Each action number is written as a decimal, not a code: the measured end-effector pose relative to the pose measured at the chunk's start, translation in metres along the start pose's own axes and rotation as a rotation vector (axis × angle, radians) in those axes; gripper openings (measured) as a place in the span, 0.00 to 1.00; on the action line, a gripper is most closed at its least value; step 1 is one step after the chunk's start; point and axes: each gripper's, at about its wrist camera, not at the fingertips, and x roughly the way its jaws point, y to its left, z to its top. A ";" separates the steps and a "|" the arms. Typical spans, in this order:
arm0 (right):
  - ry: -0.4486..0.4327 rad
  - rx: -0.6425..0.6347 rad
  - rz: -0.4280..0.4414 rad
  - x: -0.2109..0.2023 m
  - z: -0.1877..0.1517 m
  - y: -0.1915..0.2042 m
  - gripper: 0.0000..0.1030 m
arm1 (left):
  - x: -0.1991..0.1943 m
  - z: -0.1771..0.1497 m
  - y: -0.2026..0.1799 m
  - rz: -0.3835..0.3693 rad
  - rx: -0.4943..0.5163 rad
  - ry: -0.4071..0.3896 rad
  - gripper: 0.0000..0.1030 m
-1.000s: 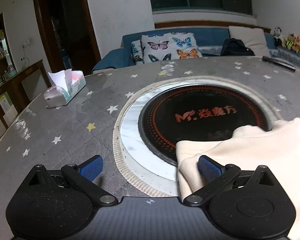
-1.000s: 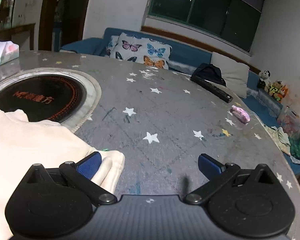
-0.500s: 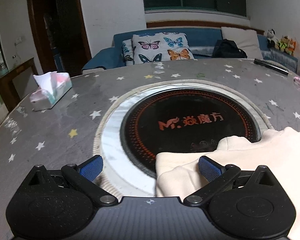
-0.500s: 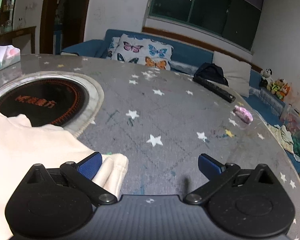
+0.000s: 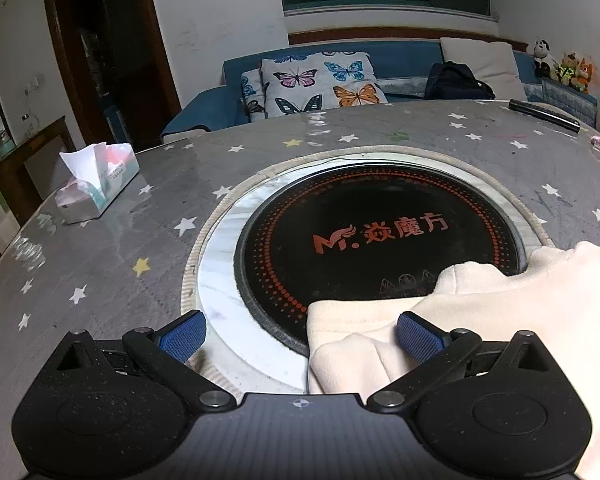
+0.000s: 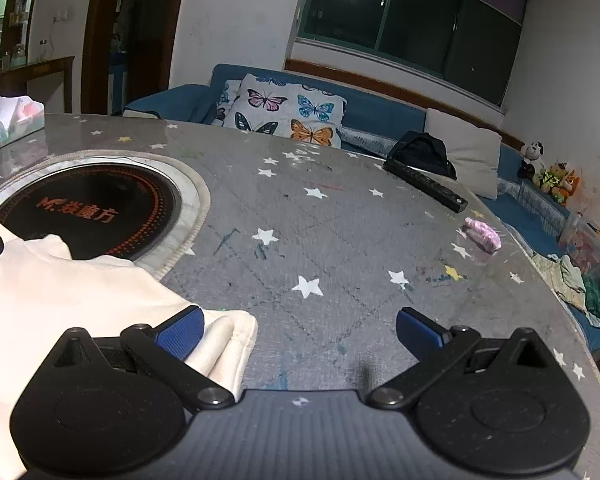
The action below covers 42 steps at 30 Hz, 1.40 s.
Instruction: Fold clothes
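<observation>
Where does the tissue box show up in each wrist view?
Left wrist: the tissue box sits on the table at the left, left of the round black cooktop.
Right wrist: the tissue box is at the far left edge, beyond the cooktop.
Shared landmark: the butterfly cushion on the blue sofa.

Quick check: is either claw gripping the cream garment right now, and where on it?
Neither. Both the left claw and right claw stand wide open; the cream garment lies on the table, one corner between the left claw's jaws, ungripped.
</observation>
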 end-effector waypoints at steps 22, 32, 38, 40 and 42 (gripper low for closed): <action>-0.008 -0.020 0.025 -0.035 -0.012 0.011 1.00 | -0.046 -0.024 0.012 -0.008 -0.058 -0.024 1.00; -0.004 -0.042 0.048 -0.046 -0.017 0.018 1.00 | -0.058 -0.037 0.014 -0.011 -0.069 -0.019 1.00; -0.004 -0.049 0.062 -0.051 -0.019 0.022 1.00 | -0.063 -0.041 0.016 -0.012 -0.081 -0.020 1.00; -0.006 -0.050 0.069 -0.053 -0.019 0.023 1.00 | -0.065 -0.041 0.016 -0.013 -0.082 -0.022 1.00; -0.008 -0.053 0.075 -0.055 -0.020 0.025 1.00 | -0.067 -0.042 0.016 -0.014 -0.084 -0.025 1.00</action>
